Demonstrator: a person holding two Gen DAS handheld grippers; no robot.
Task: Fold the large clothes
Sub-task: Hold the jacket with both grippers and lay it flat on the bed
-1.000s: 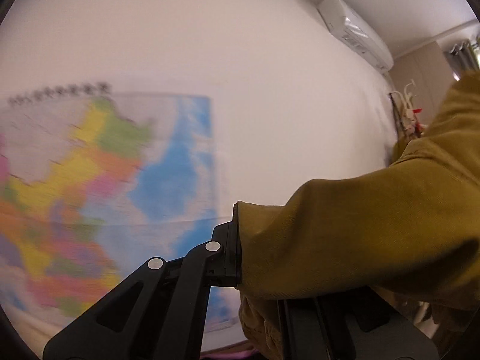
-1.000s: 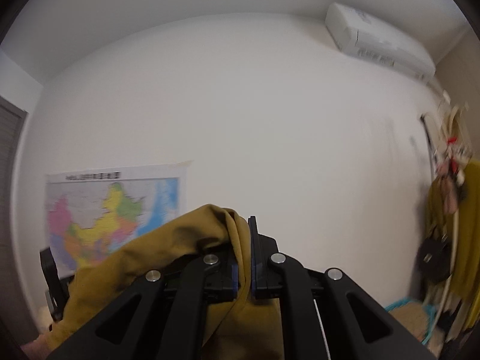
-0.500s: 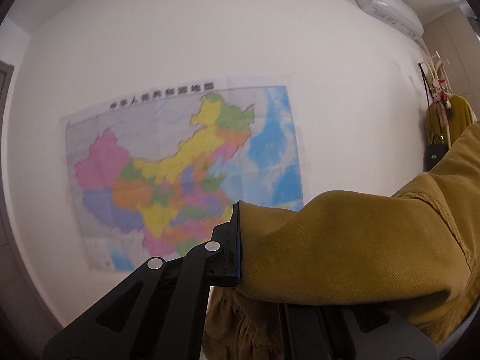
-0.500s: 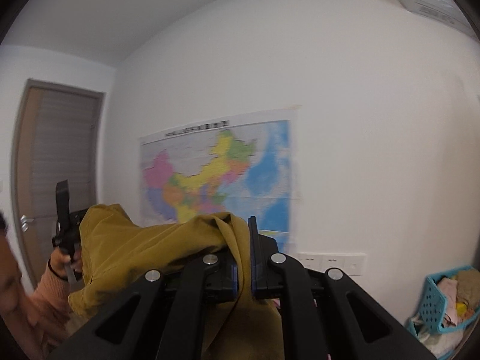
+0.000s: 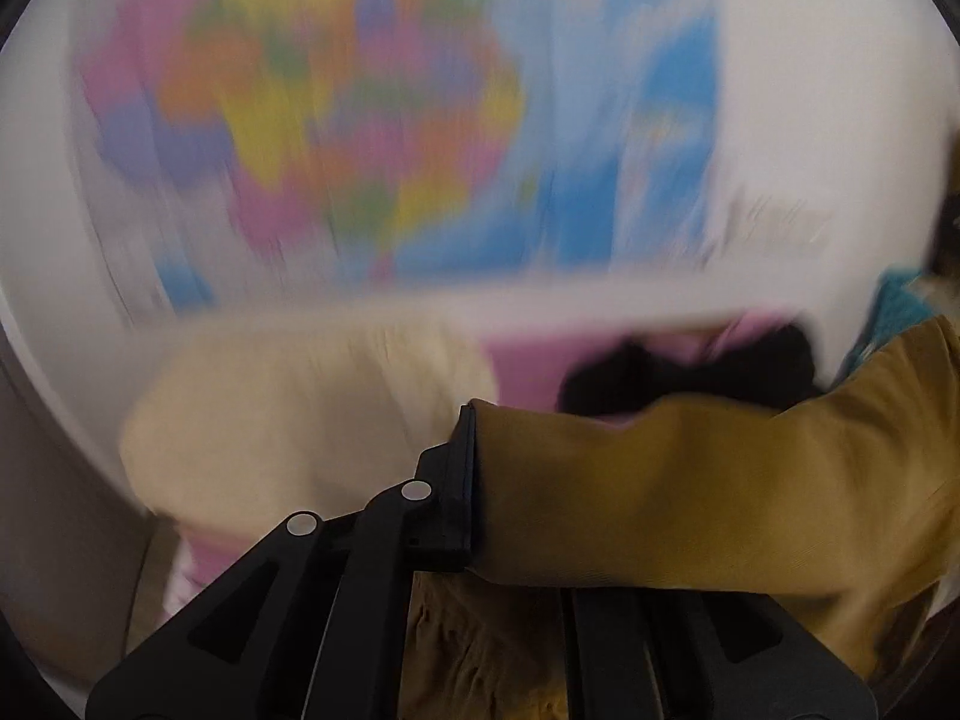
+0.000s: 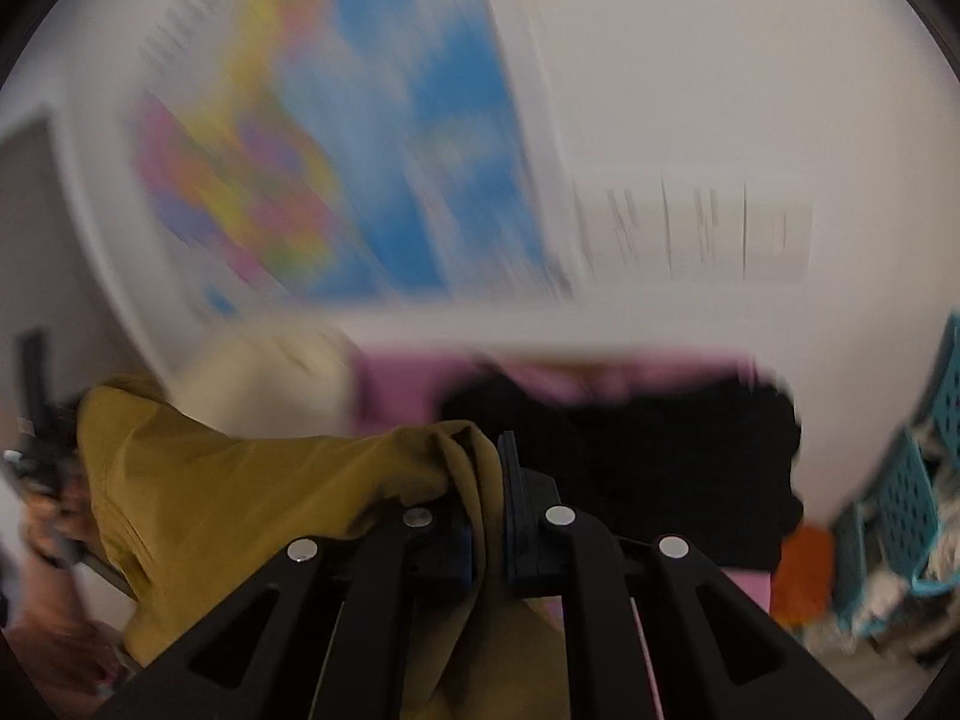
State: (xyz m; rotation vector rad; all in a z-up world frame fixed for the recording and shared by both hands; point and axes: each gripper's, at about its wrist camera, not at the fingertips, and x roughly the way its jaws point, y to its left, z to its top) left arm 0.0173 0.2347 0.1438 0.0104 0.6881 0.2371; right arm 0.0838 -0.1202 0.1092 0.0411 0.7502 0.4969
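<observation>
We are keeping both the left gripper (image 5: 474, 480) and right gripper (image 6: 486, 504) clamped on the mustard garment (image 6: 252, 492), aiming to lay it flat on the pink bed (image 6: 408, 384).

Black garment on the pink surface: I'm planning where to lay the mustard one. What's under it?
Under the black garment only the pink surface shows, around its edges. Whatever lies directly beneath is covered, and the frames are blurred.
</observation>
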